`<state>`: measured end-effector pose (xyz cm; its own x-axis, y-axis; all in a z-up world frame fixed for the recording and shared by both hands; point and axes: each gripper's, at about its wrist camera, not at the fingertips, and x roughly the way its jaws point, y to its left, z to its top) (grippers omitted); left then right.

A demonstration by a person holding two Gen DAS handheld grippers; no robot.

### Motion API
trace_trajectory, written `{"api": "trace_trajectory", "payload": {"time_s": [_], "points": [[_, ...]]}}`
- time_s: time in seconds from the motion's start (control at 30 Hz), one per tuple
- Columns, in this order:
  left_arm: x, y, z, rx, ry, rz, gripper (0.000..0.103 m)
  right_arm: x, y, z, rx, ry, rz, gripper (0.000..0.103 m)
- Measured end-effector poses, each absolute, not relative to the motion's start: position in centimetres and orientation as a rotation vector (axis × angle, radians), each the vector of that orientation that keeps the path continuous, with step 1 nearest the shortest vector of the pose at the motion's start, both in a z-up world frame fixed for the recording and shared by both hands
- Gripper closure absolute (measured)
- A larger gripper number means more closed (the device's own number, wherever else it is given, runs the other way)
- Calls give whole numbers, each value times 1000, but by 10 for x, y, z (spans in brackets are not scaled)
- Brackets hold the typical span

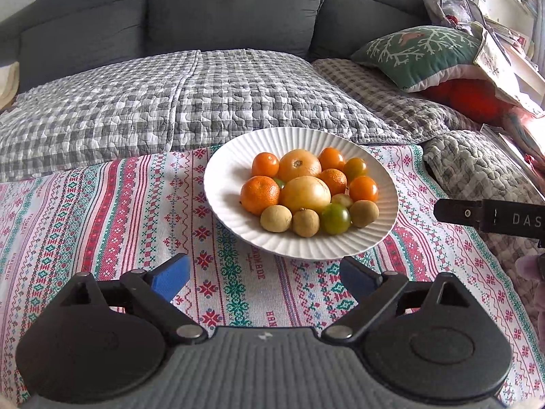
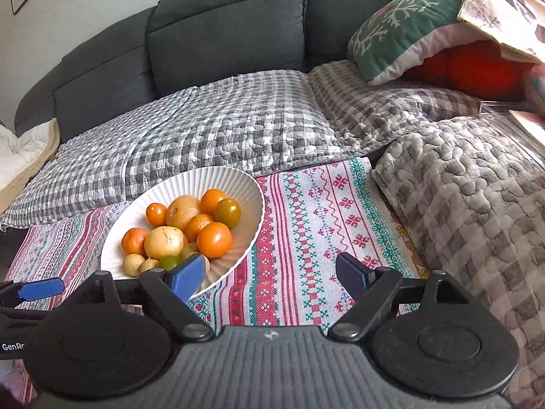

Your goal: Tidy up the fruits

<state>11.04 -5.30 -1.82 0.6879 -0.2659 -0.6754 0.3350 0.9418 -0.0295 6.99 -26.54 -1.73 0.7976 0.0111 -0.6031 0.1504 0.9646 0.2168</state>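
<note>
Fruit (image 1: pixel 303 191) heaped together in plate (image 1: pixel 221 184), ahead of left gripper (image 1: pixel 264 277); right gripper (image 2: pixel 270 277) alongside. Both spread, empty. Sorted or unsorted: unclear.

One plate (image 1: pixel 381 228) (about thirteen fruits (image 1: pixel 305 193)).

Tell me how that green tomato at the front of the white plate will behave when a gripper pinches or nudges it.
The green tomato looks round and glossy, so it will probably roll and may slip between the pads. It sits wedged among other fruits on the white plate, so a nudge likely shifts its neighbours too. Its skin looks thin; a hard squeeze could bruise it.
</note>
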Motion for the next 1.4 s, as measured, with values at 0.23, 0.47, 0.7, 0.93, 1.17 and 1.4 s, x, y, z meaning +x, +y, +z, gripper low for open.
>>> {"api": "trace_trajectory", "payload": {"time_s": [0.23,0.47,0.7,0.93,1.17,1.4], "points": [[80,-52,-12,88,829,-259,8,33,-249,-13,255,699,-139,9],[45,-58,4,136,919,-239,8,7,-232,10,244,736,-135,1],[14,-52,4,95,950,-176,8,-22,-215,11,243,754,-123,1],[3,-46,-5,71,969,-143,8,-28,-204,-3,247,787,-169,1],[5,-40,-3,74,945,-99,8,-30,-198,-5,187,781,-186,1],[2,-45,1,82,913,-112,8,-31,-199,-4,203,766,-193,1]]}}
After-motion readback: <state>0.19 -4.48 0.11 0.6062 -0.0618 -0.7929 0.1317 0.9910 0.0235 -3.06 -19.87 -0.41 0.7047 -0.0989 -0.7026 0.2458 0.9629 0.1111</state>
